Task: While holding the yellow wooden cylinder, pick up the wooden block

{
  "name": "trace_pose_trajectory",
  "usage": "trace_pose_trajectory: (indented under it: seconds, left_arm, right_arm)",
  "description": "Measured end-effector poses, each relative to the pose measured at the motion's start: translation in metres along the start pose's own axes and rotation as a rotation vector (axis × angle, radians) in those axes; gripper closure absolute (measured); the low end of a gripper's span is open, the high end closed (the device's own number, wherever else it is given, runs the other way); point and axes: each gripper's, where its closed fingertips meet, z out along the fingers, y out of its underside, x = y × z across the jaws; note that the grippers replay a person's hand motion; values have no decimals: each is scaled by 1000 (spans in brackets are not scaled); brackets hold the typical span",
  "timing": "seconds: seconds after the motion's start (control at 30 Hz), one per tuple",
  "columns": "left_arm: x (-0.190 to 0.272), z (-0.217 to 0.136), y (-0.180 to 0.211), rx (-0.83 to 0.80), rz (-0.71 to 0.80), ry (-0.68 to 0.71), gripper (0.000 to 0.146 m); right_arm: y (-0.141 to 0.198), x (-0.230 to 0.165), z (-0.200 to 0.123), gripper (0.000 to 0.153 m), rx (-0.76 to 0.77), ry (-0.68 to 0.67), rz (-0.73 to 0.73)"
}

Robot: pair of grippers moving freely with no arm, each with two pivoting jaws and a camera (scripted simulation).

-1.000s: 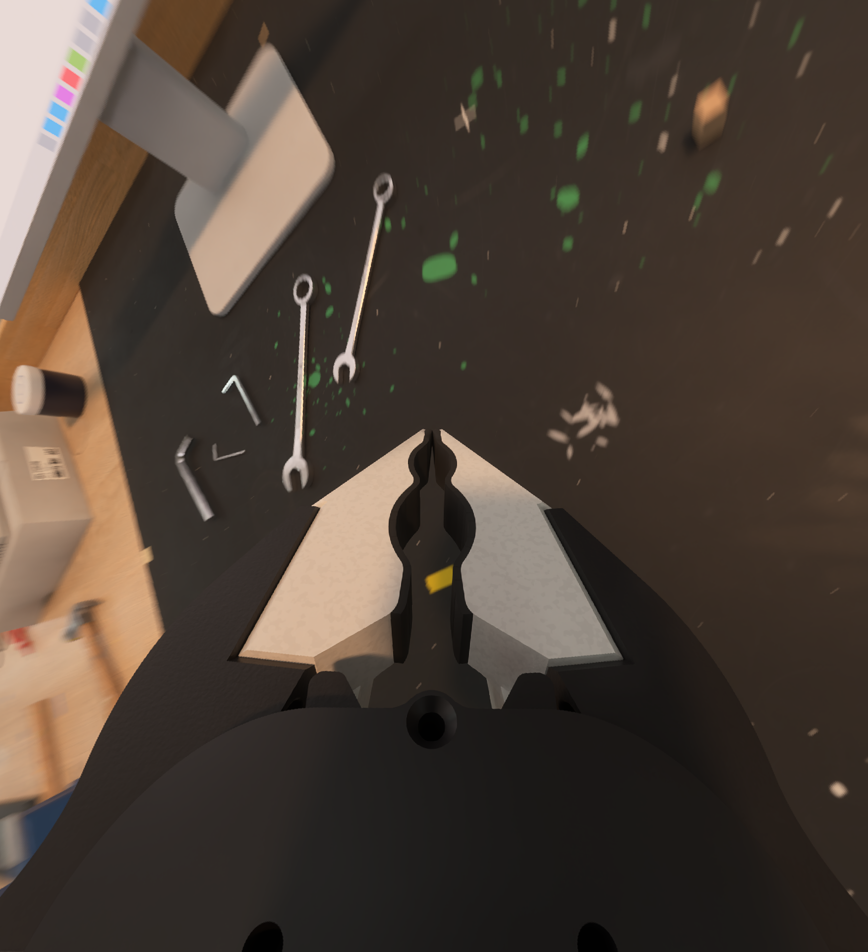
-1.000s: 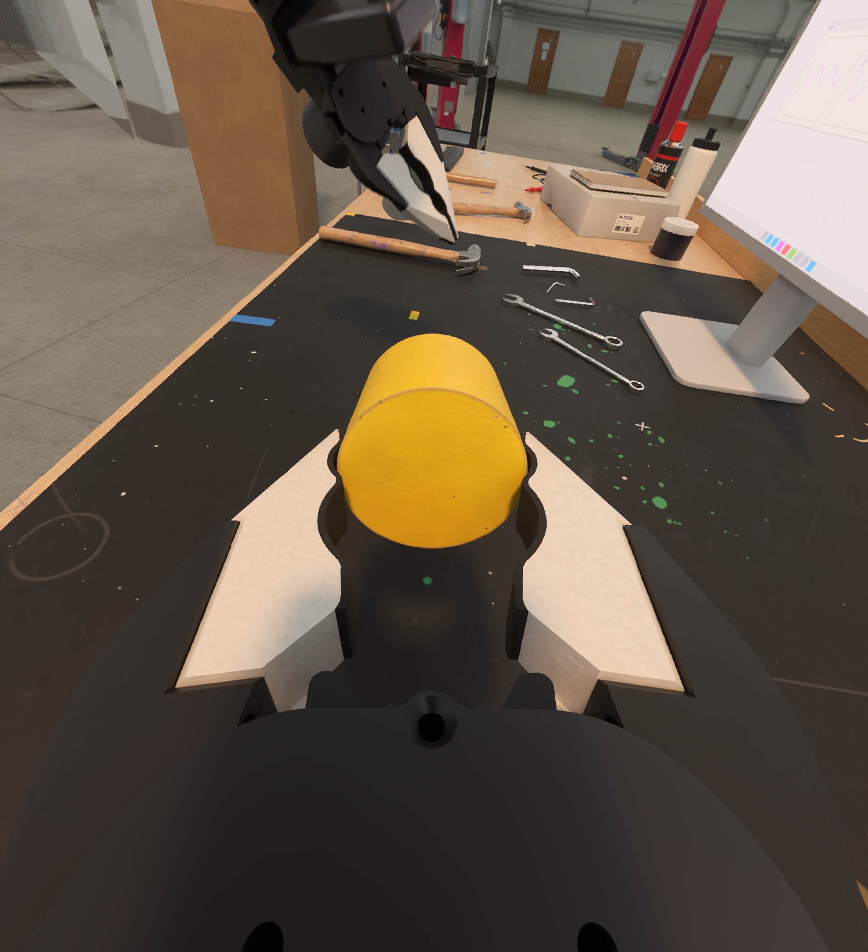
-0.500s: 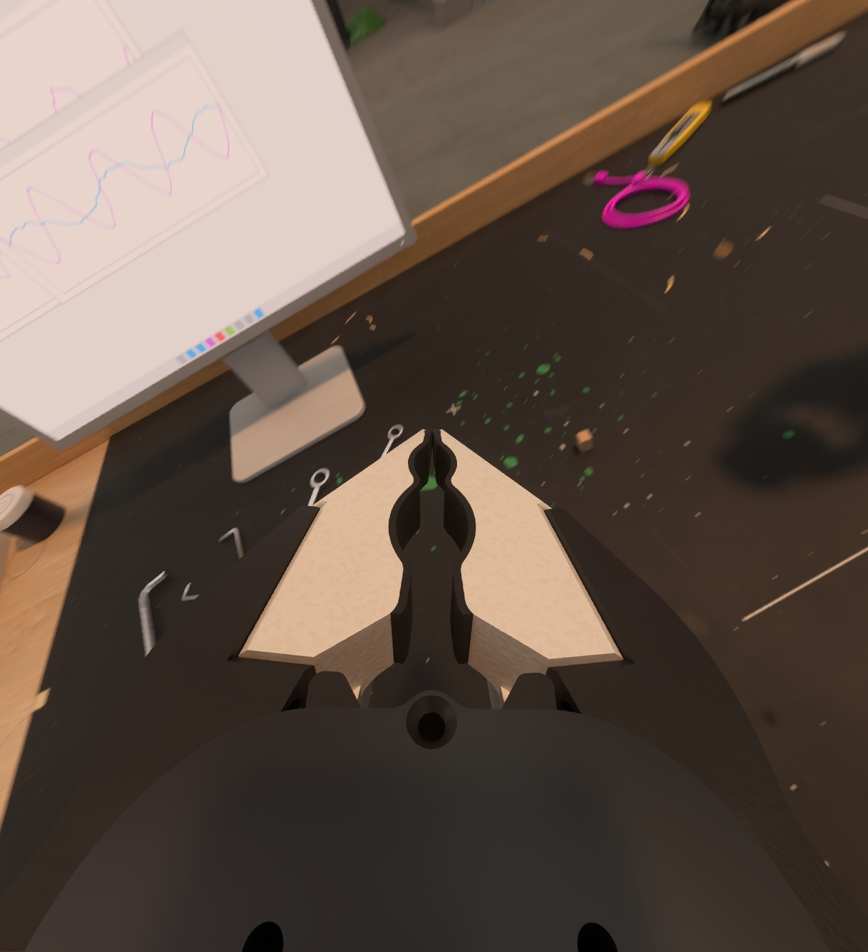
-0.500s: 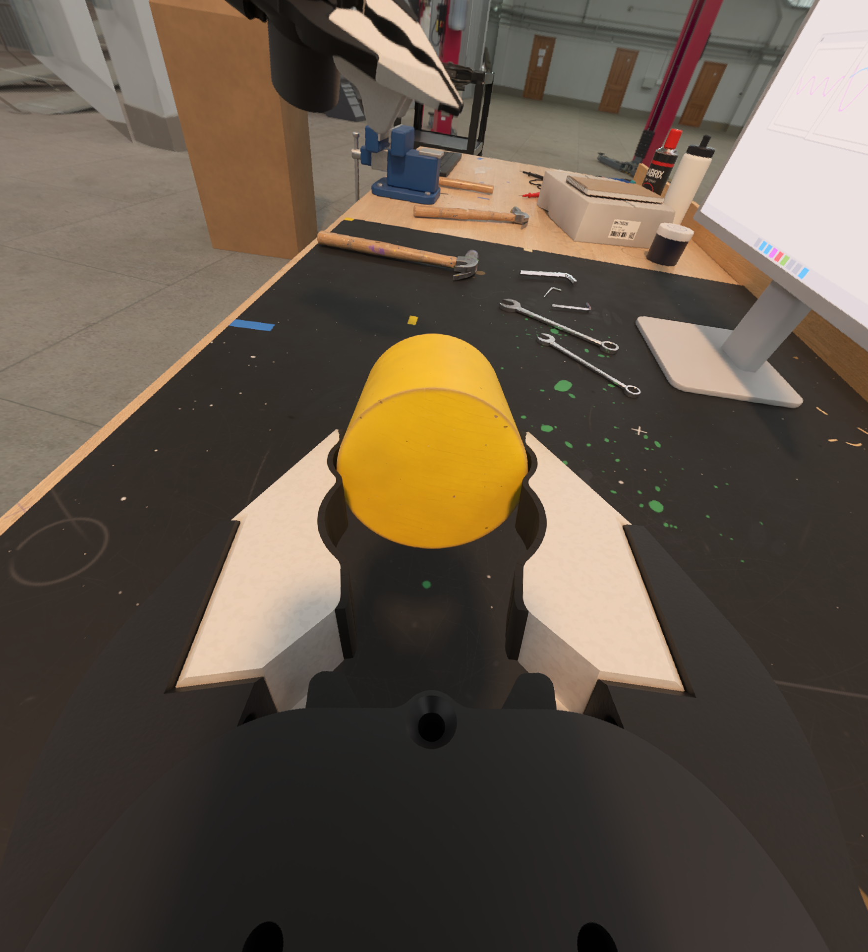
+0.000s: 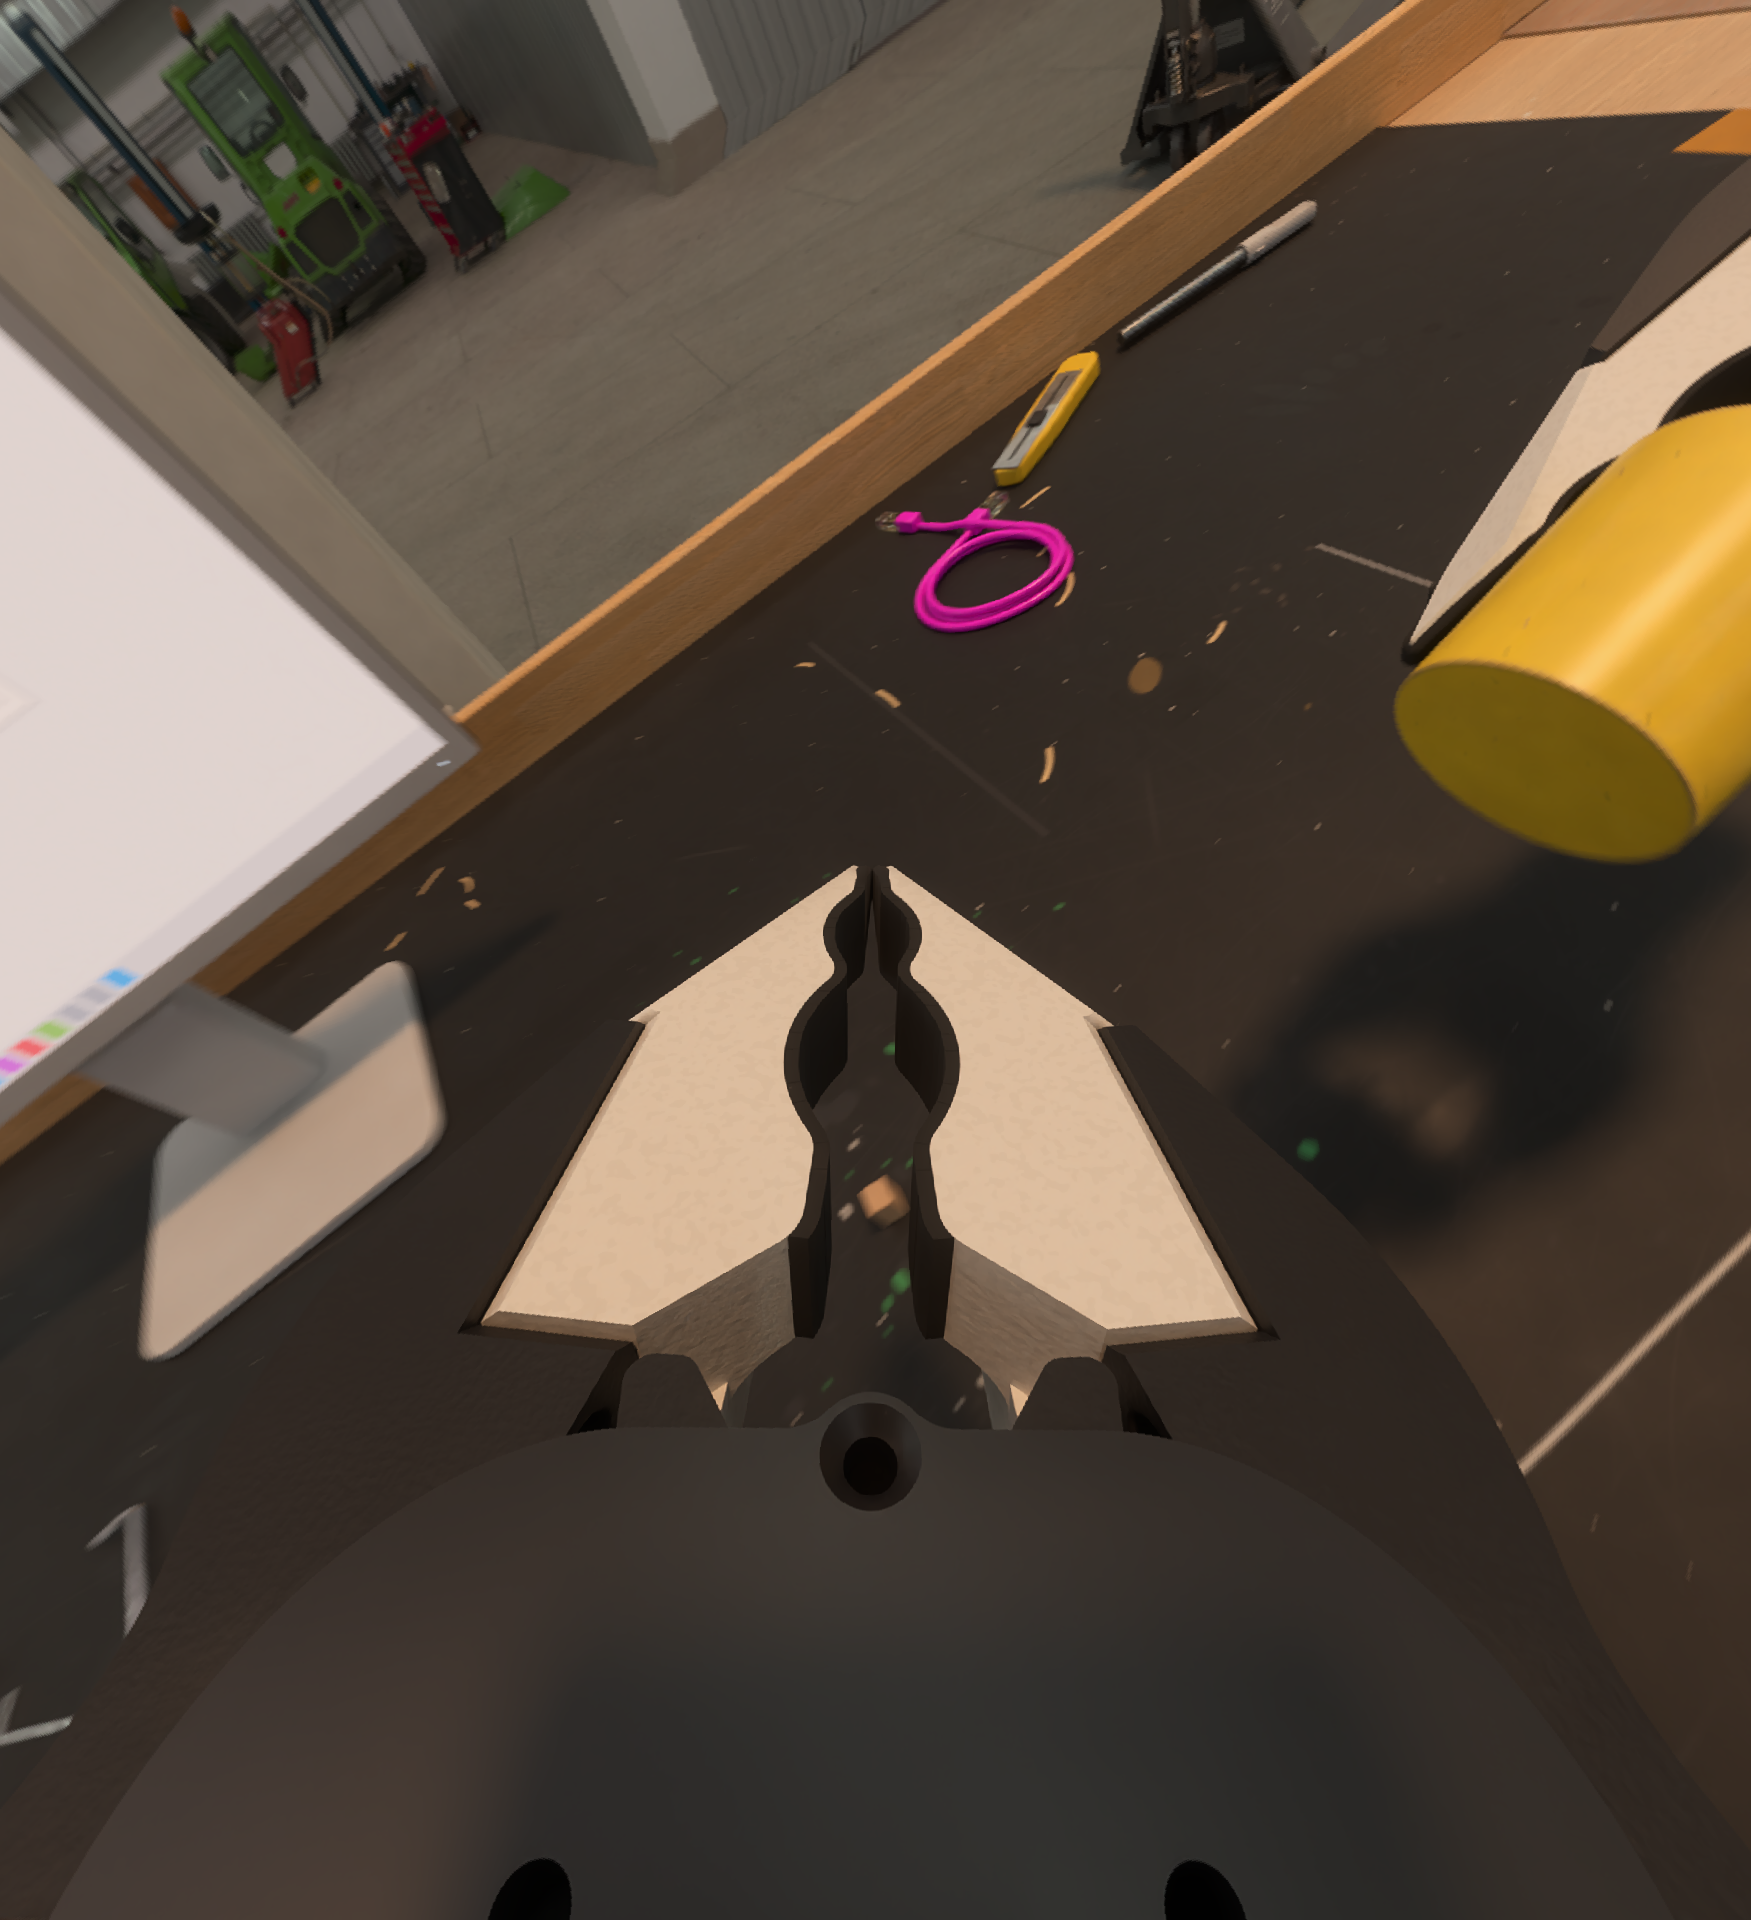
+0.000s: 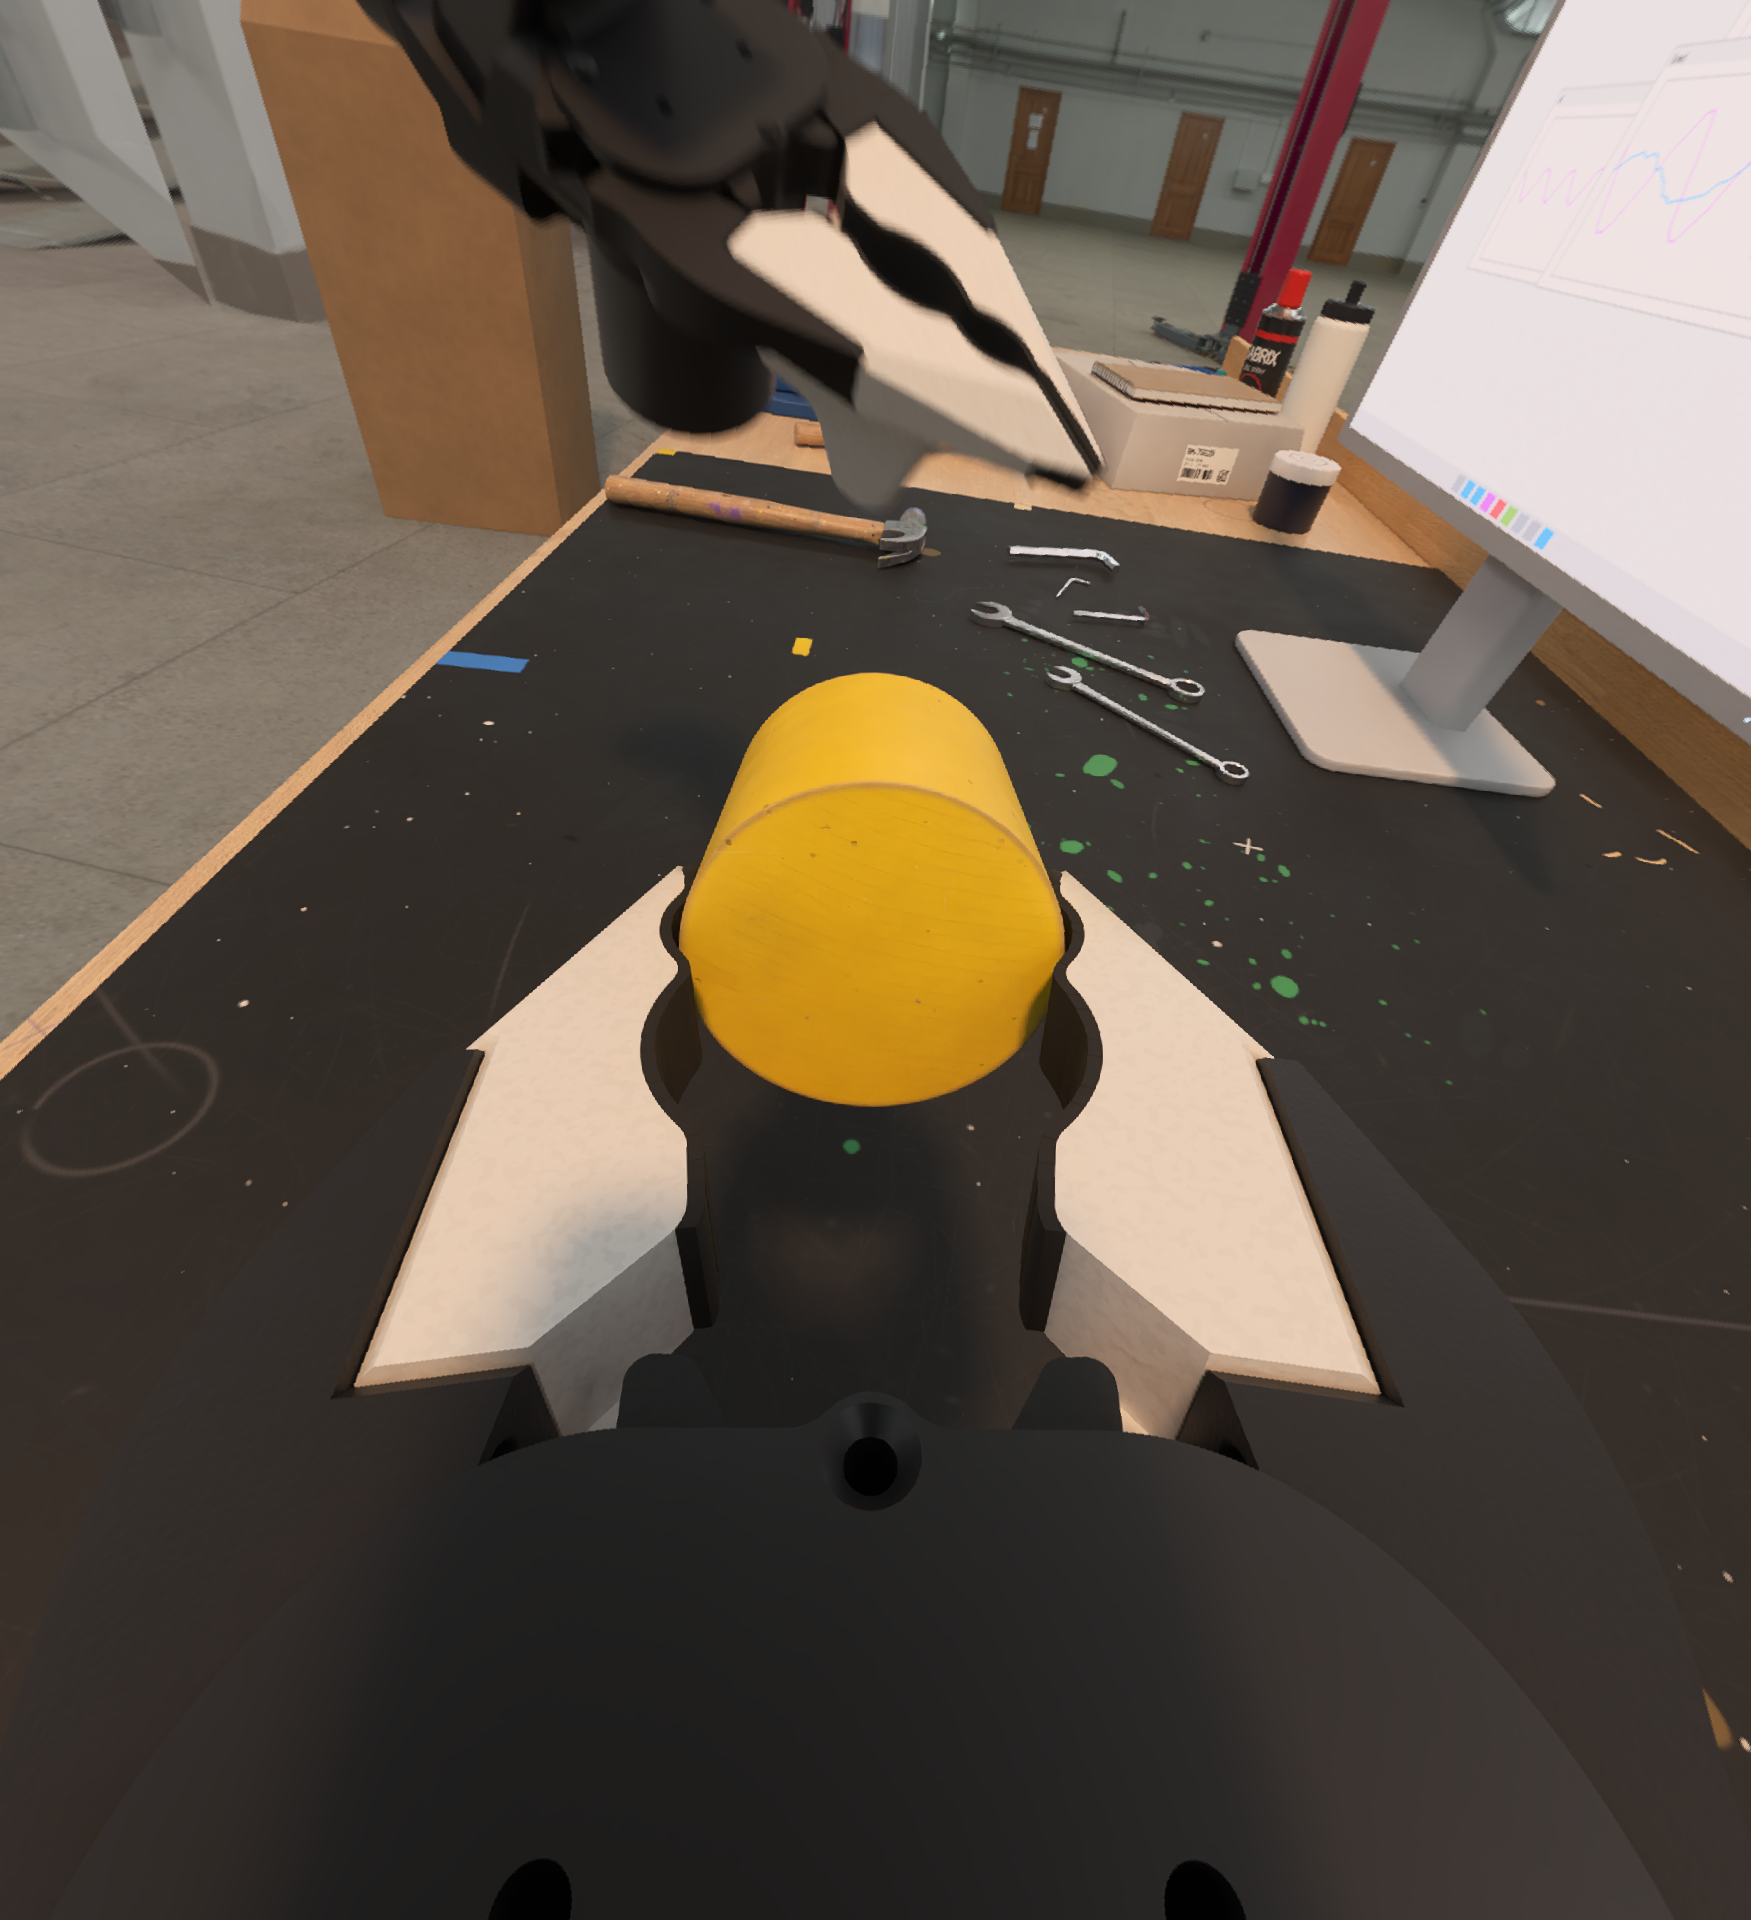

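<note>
Between our right gripper's (image 6: 871, 935) pale fingers the thick yellow wooden cylinder (image 6: 871, 894) sits clamped on its curved sides, flat end toward the camera, held clear above the black bench mat (image 6: 331, 935). Our left gripper (image 5: 871, 878) hangs above the mat with its fingertips pressed together and nothing between them. Through the narrow slot between its fingers we glimpse the small pale wooden block (image 5: 881, 1203) lying on the mat below, among green paint flecks; it looks well apart from the fingertips. We judge the block to be light, rigid and not fragile, with flat faces that should grip well, though its small size leaves little margin: we would spread the fingers, come straight down over it and close on two opposite flat faces. Off to the side stand the grey monitor foot (image 5: 289, 1153) and the white screen (image 5: 123, 675). Farther out lie a coiled magenta cable (image 5: 996, 571), a yellow utility knife (image 5: 1047, 416) and a dark marker pen (image 5: 1214, 272) near the wooden bench edge. From the right wrist view, two steel spanners (image 6: 1089, 655) and a wooden-handled hammer (image 6: 757, 514) lie beyond the cylinder.
</note>
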Motion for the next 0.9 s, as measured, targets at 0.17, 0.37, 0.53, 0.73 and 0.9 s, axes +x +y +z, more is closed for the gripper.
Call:
trace_pose_trajectory:
  seconds: [0.17,0.37,0.53,0.73,0.9]
  left_arm:
    - [34,68,6,34,-169,41,146]
    - [23,113,69,-26,-382,5,146]
    - [3,97,101,-66,-358,-56,146]
    - [0,76,110,-114,-237,0,146]
    - [36,67,122,-156,98,181,146]
  right_arm:
    - [1,-2,-11,87,10,19,4]
    - [5,-4,-16,87,19,23,13]
    - [9,-1,-18,87,23,24,22]
    - [12,1,-12,87,5,21,21]
    - [16,1,-8,87,-17,21,13]
